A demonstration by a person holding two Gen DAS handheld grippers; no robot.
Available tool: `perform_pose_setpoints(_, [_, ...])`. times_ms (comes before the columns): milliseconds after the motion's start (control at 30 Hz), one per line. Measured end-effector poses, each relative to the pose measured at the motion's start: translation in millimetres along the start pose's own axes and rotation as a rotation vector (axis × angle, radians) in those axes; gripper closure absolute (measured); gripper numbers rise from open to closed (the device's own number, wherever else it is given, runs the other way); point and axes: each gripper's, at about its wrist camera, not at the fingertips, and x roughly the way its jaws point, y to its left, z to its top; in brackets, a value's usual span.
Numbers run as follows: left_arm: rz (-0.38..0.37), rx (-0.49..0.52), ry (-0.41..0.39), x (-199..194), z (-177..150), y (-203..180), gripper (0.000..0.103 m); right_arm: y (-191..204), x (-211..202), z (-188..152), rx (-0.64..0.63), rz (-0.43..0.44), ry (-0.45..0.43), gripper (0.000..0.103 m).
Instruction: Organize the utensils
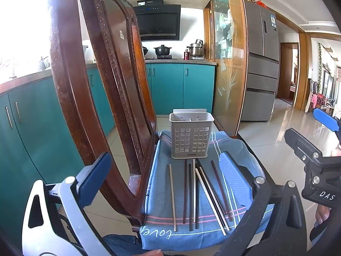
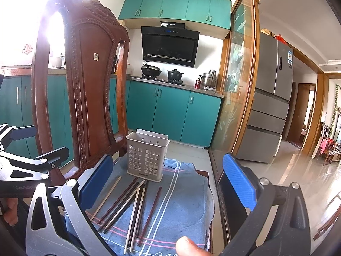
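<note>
A grey perforated utensil holder (image 1: 190,135) (image 2: 147,156) stands upright at the far end of a blue cloth (image 1: 162,194) (image 2: 183,204) spread over a chair seat. Several chopsticks (image 1: 197,194) (image 2: 130,204), dark, reddish and cream, lie loose on the cloth in front of it. My left gripper (image 1: 164,170) hovers open above the chopsticks with nothing between its blue pads. My right gripper (image 2: 168,181) is open too, held above the cloth, and shows at the right edge of the left wrist view (image 1: 315,140).
The carved wooden chair back (image 1: 102,81) (image 2: 85,85) rises close on the left. Teal kitchen cabinets (image 2: 170,111), a stove with pots and a grey fridge (image 2: 270,98) stand behind. A glass sliding door (image 1: 230,64) runs along the right. A fingertip (image 2: 189,246) shows at the bottom.
</note>
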Motion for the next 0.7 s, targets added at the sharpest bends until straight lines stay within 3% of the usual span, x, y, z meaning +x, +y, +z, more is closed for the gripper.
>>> perform_pose_setpoints(700, [0.004,0.008,-0.005,-1.1,-0.5,-0.5,0.003,-2.2,-0.5,-1.9,0.011,-0.011,-0.006,0.002])
